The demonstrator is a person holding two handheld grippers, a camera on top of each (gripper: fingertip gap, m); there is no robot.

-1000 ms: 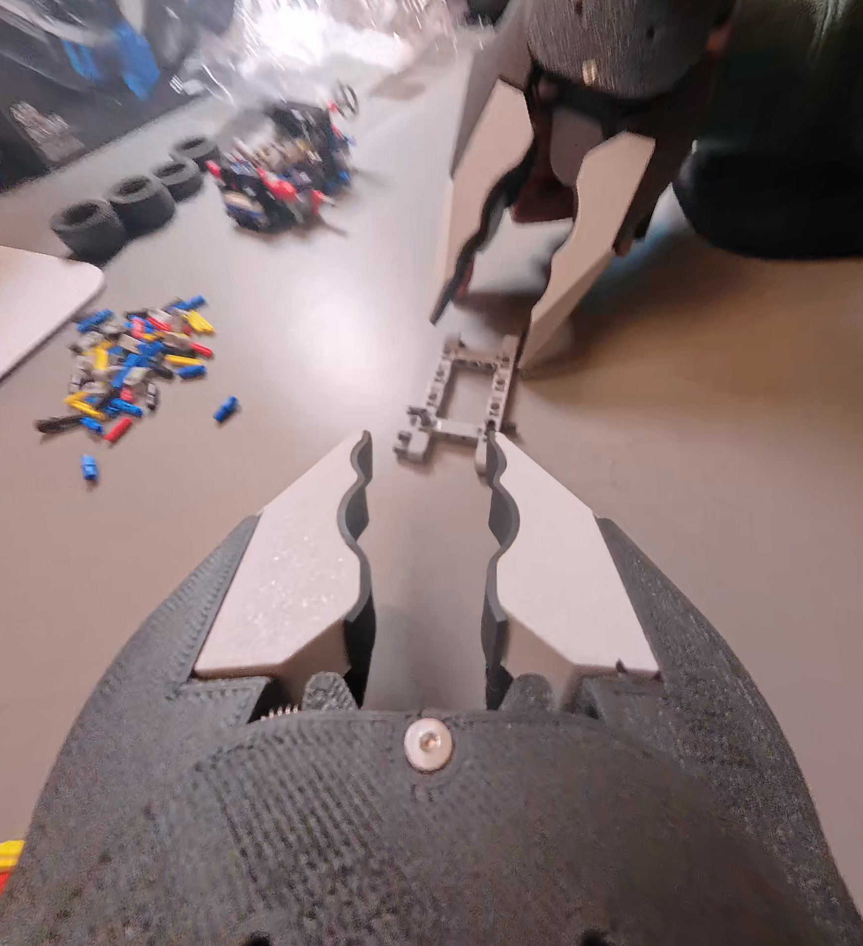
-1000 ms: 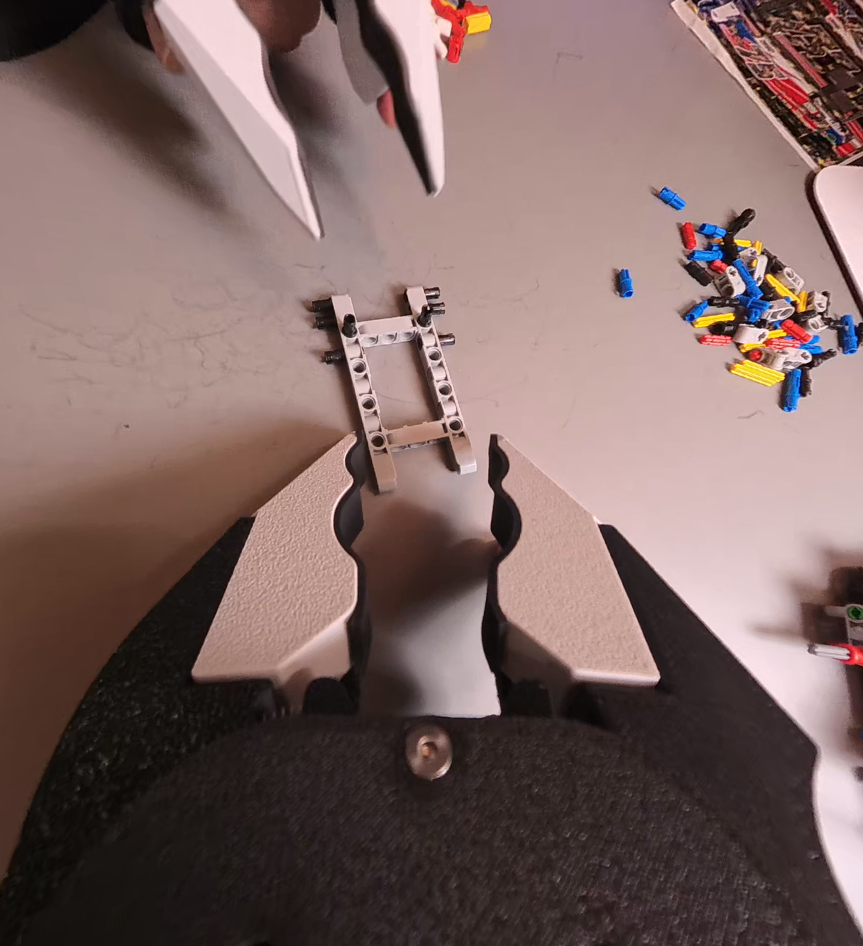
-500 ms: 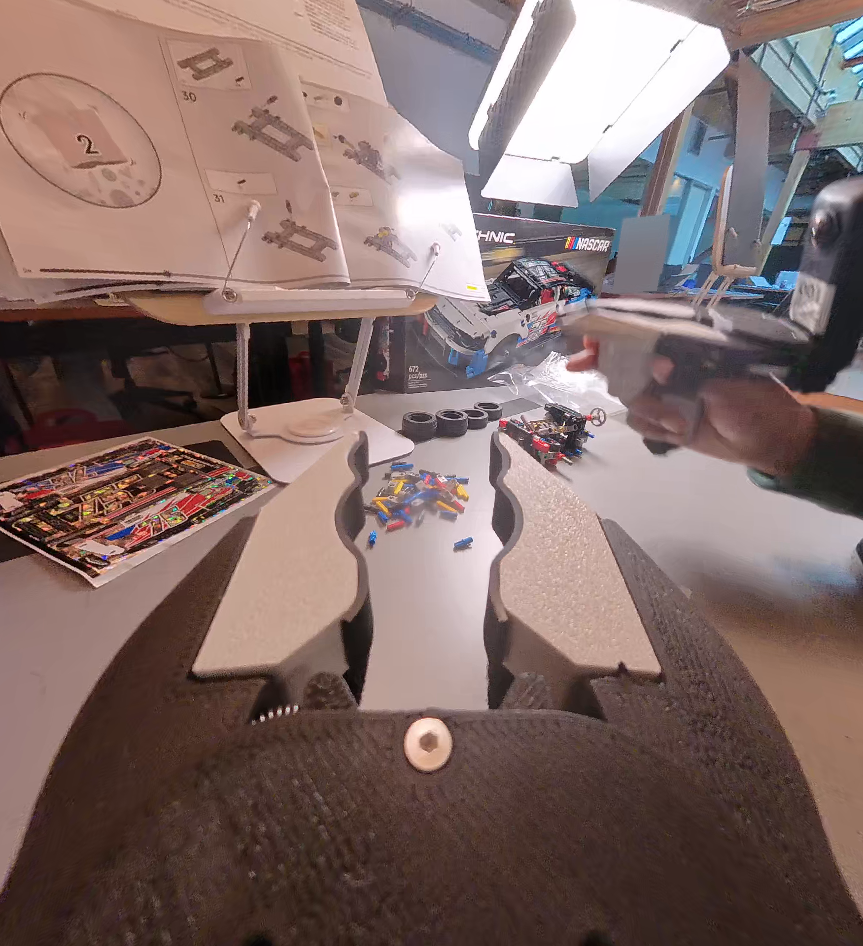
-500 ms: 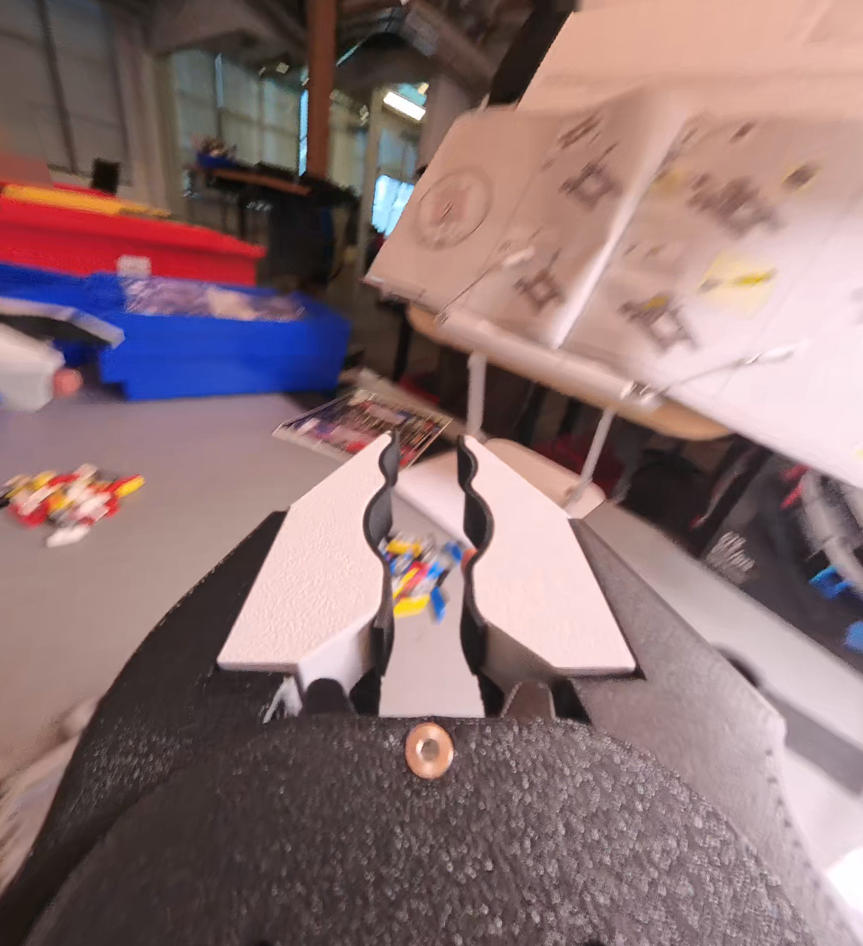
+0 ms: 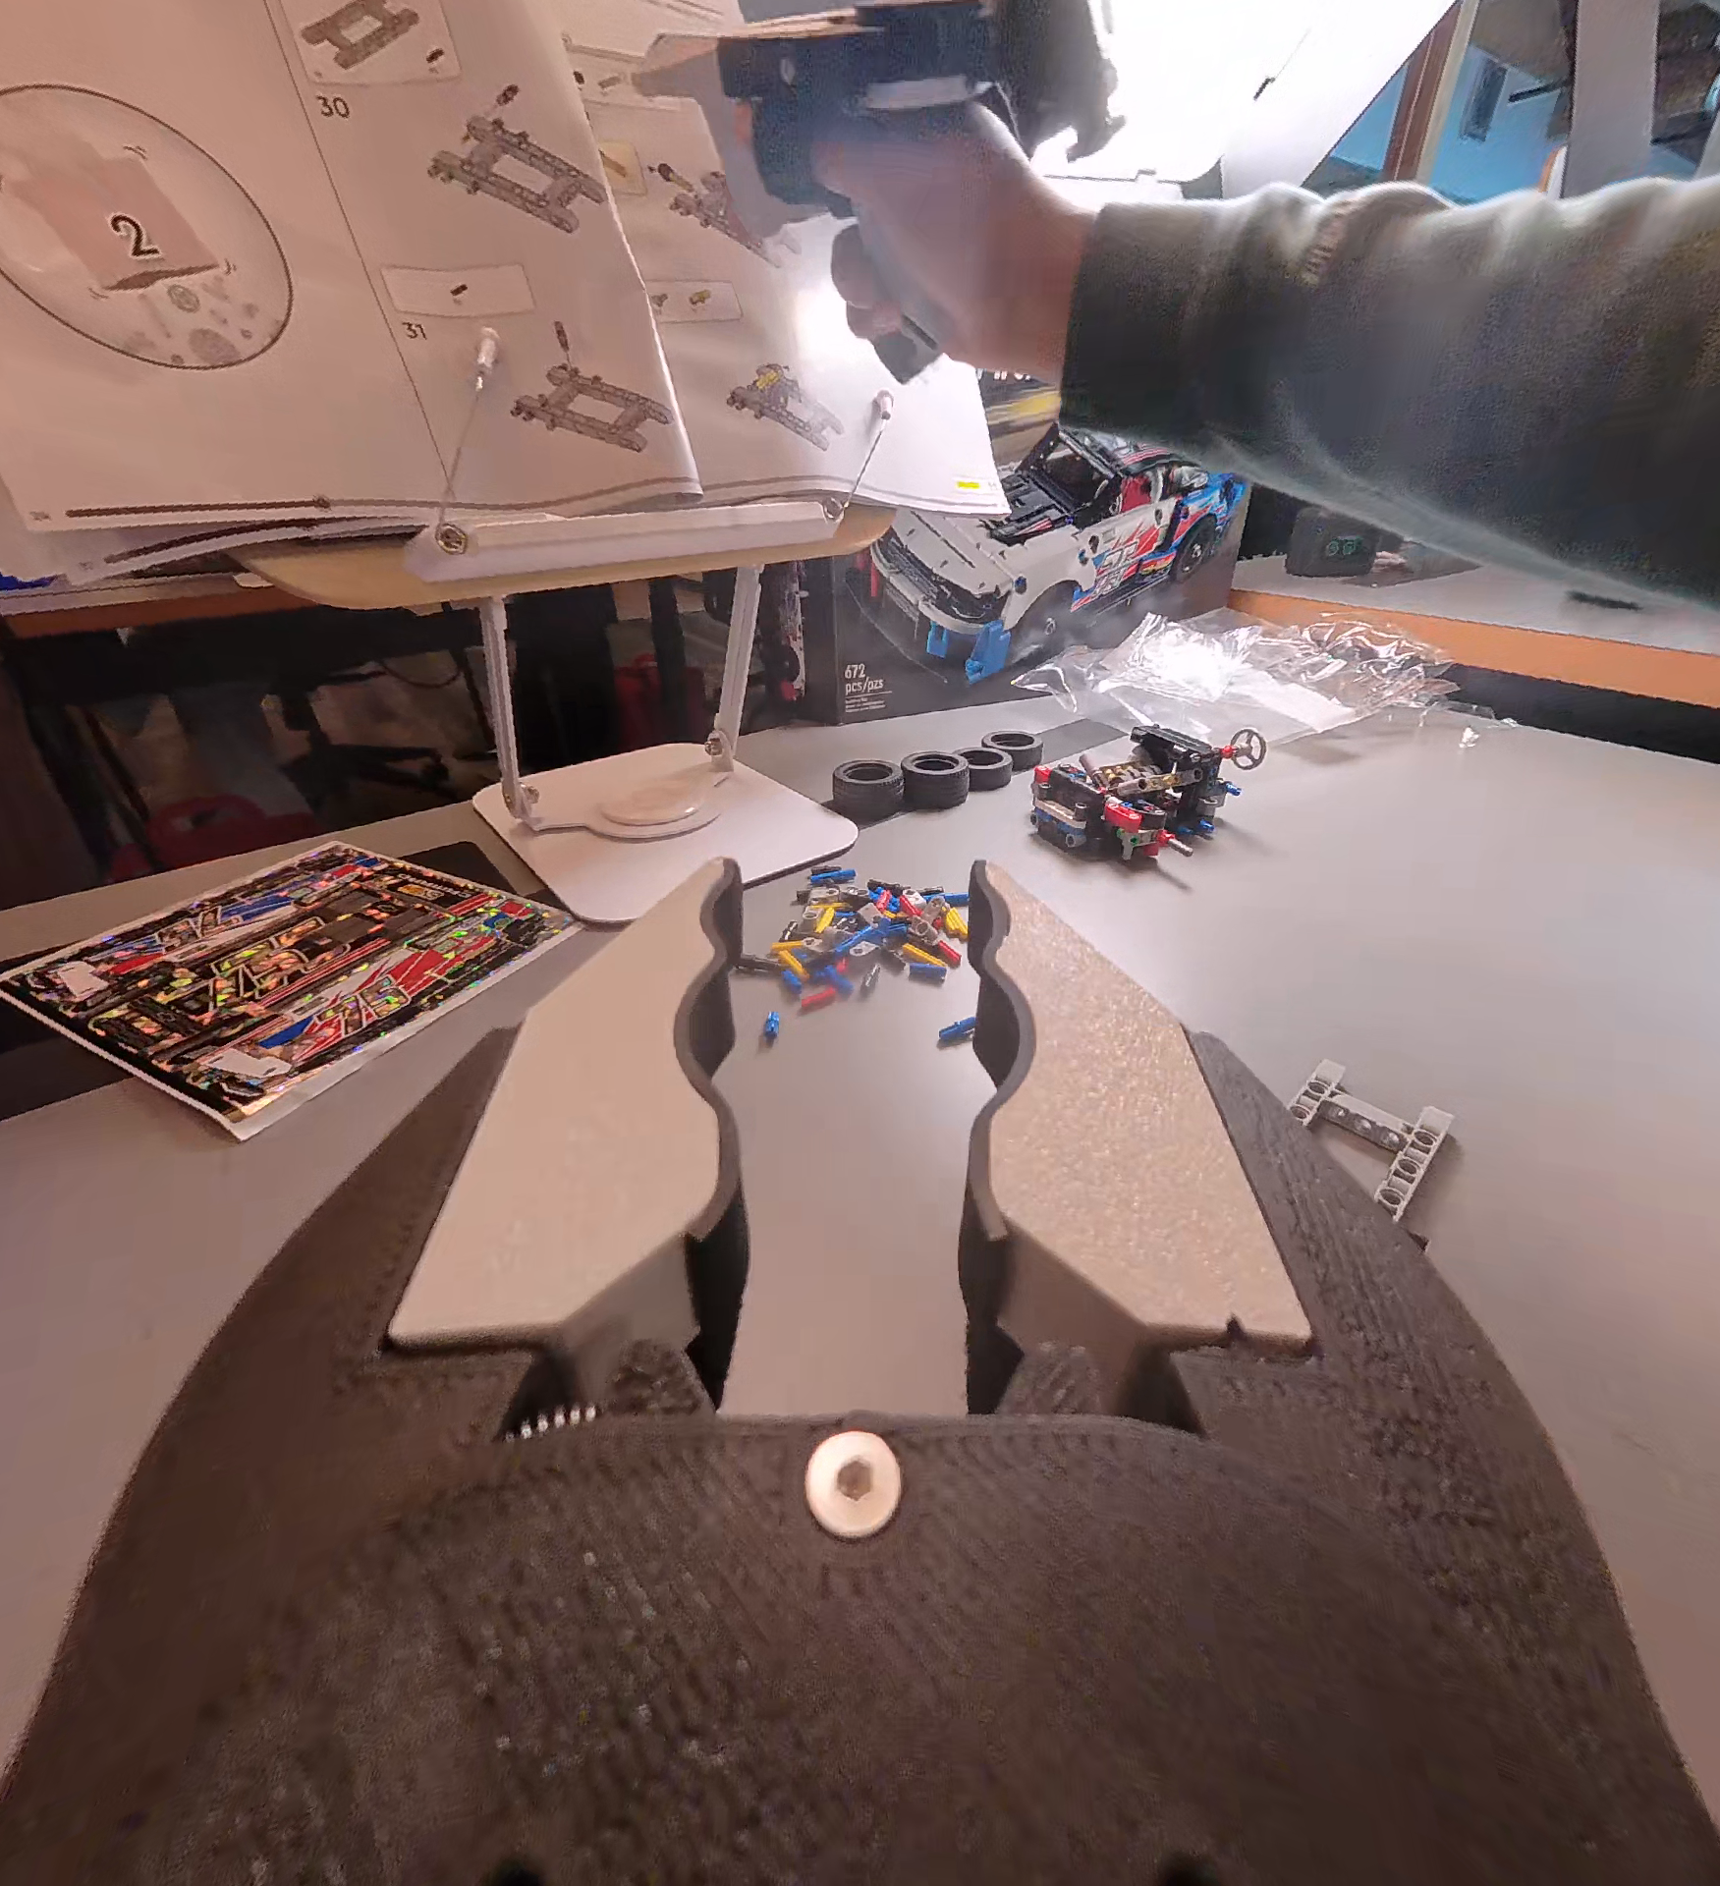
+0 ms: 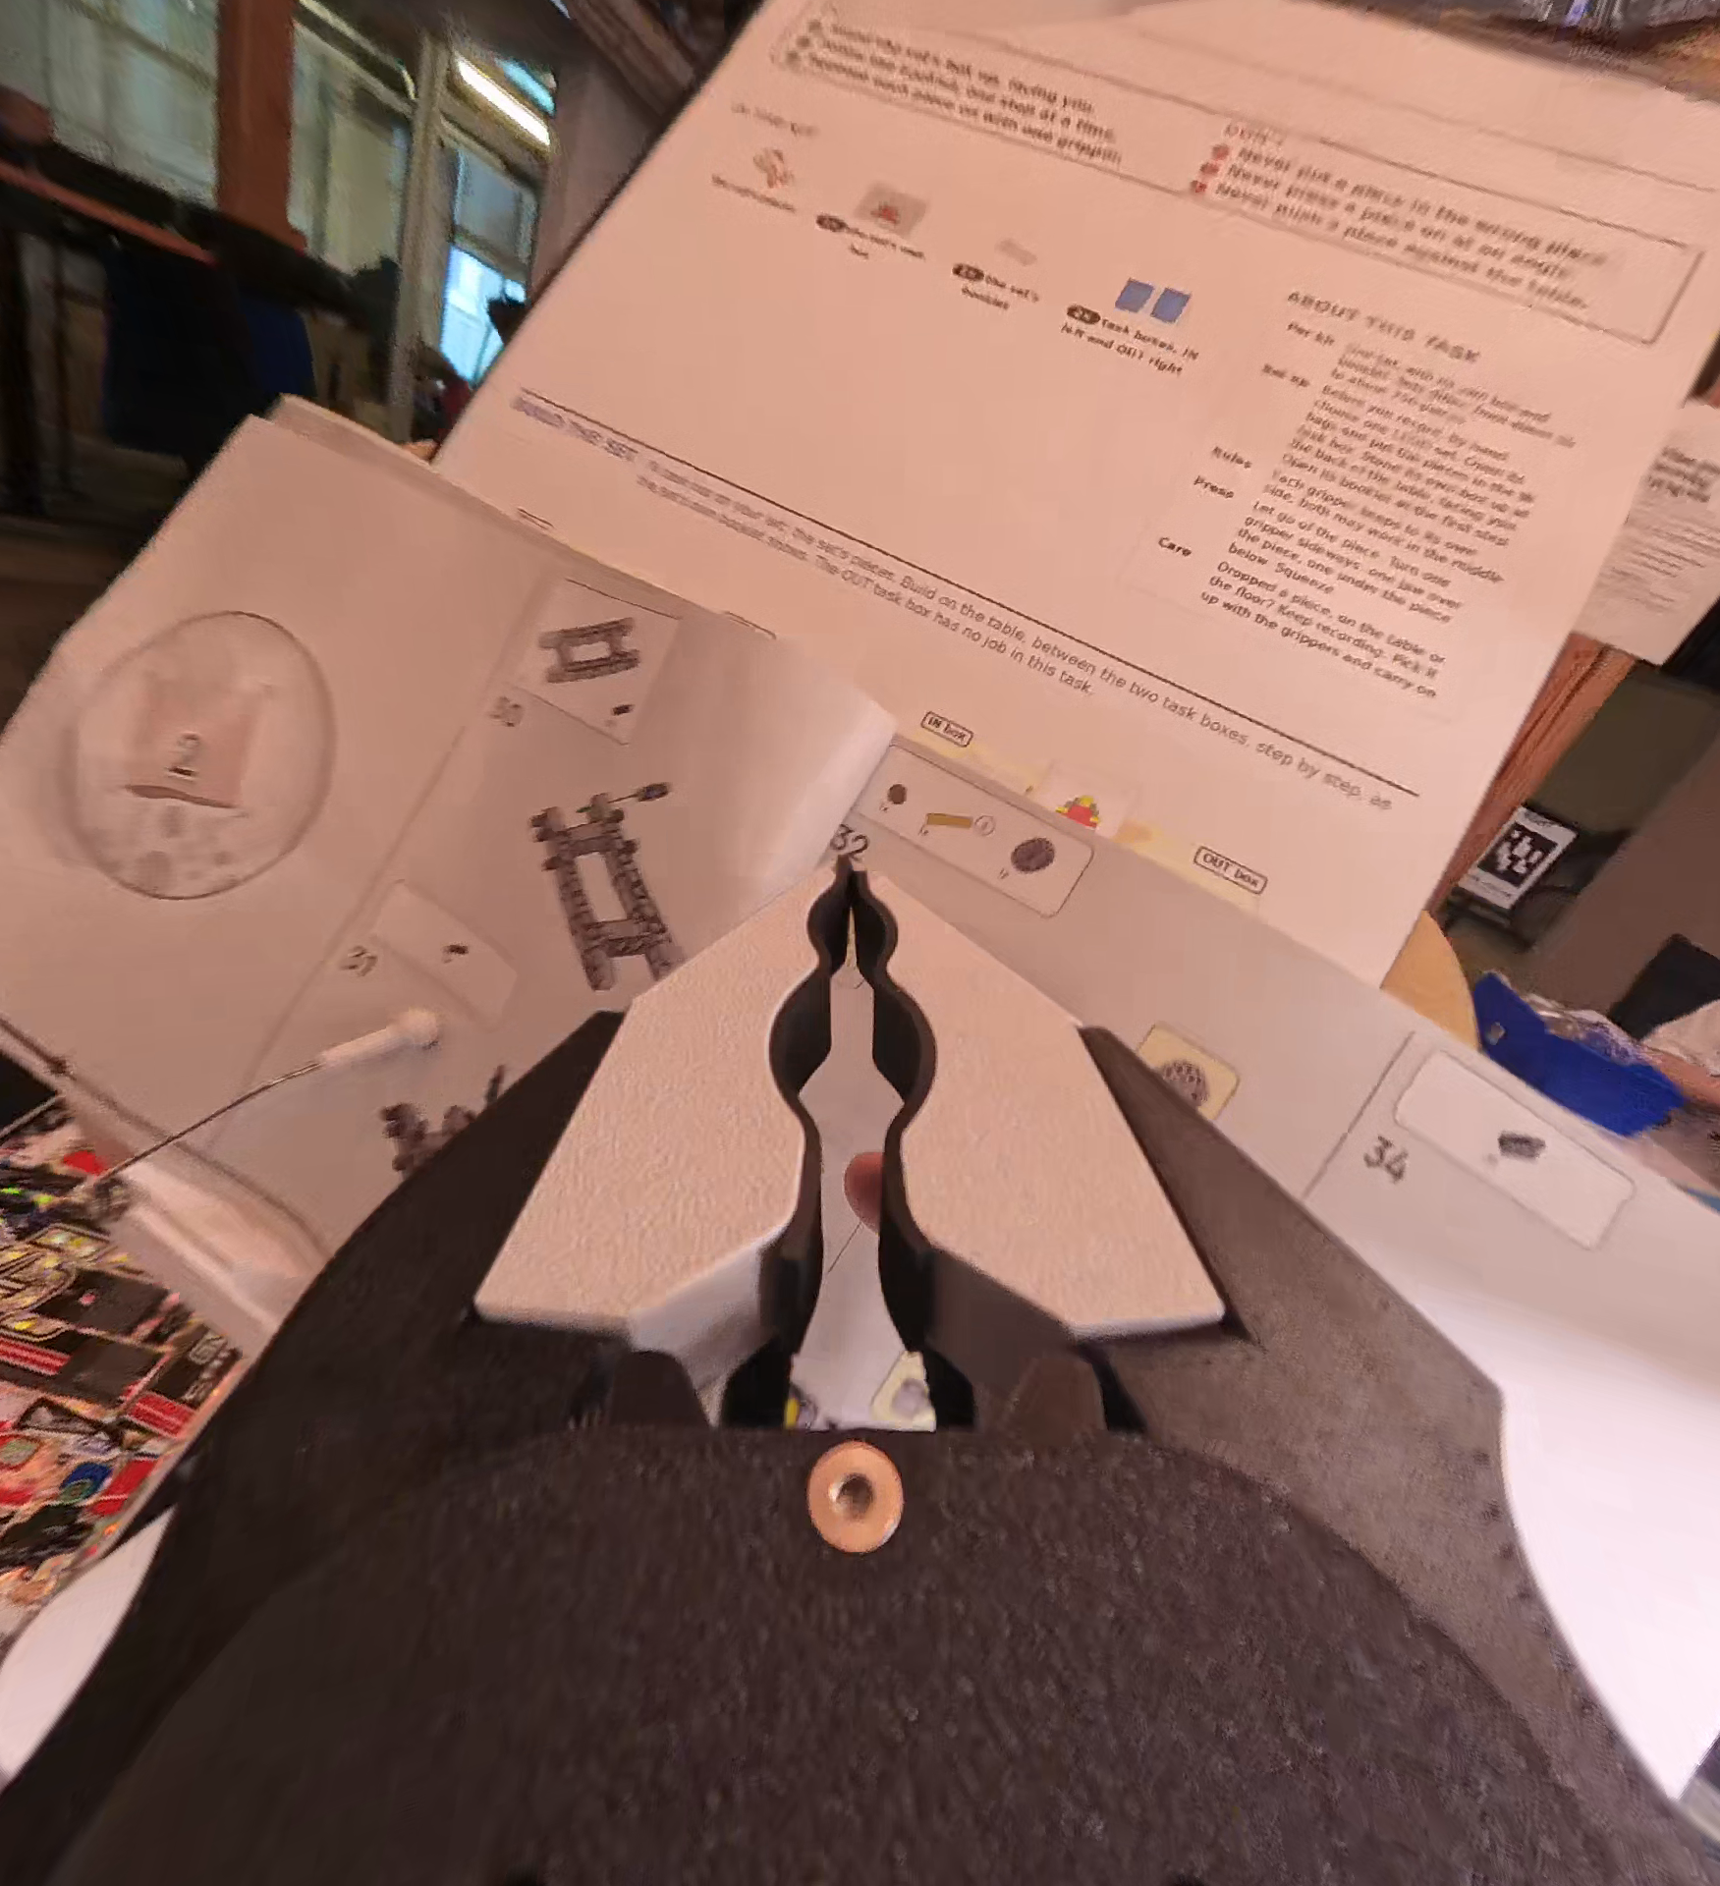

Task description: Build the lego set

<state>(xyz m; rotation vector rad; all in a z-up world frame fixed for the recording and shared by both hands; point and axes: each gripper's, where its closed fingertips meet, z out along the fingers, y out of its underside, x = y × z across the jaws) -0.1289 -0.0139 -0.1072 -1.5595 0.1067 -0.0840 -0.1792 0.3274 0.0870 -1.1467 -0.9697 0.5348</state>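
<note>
My left gripper (image 5: 852, 888) is open and empty above the table, pointing at a pile of small coloured lego pieces (image 5: 866, 934). A grey lego frame (image 5: 1371, 1133) lies flat to its right. A partly built chassis (image 5: 1131, 791) and several black tyres (image 5: 937, 781) stand farther back. The open instruction booklet (image 5: 325, 255) rests on a white stand (image 5: 662, 827). A hand holds my right gripper (image 5: 835, 71) up at the booklet's top. In the right wrist view my right gripper (image 6: 847, 878) is shut with its tips against the booklet's right page (image 6: 1243, 1021); whether it pinches paper is unclear.
A shiny sticker sheet (image 5: 274, 970) lies at the left on the table (image 5: 1447, 970). The set's box (image 5: 1039, 572) and a clear plastic bag (image 5: 1243, 674) are at the back. A large printed sheet (image 6: 1090, 408) hangs behind the booklet. A sleeved arm (image 5: 1447, 388) crosses above the table. The tips of one gripper are about 40 cm away from the tips of the other.
Both grippers rose from the grey frame on the table. My right gripper went up to the booklet and closed. My left gripper stayed open and now faces the pile of pieces.
</note>
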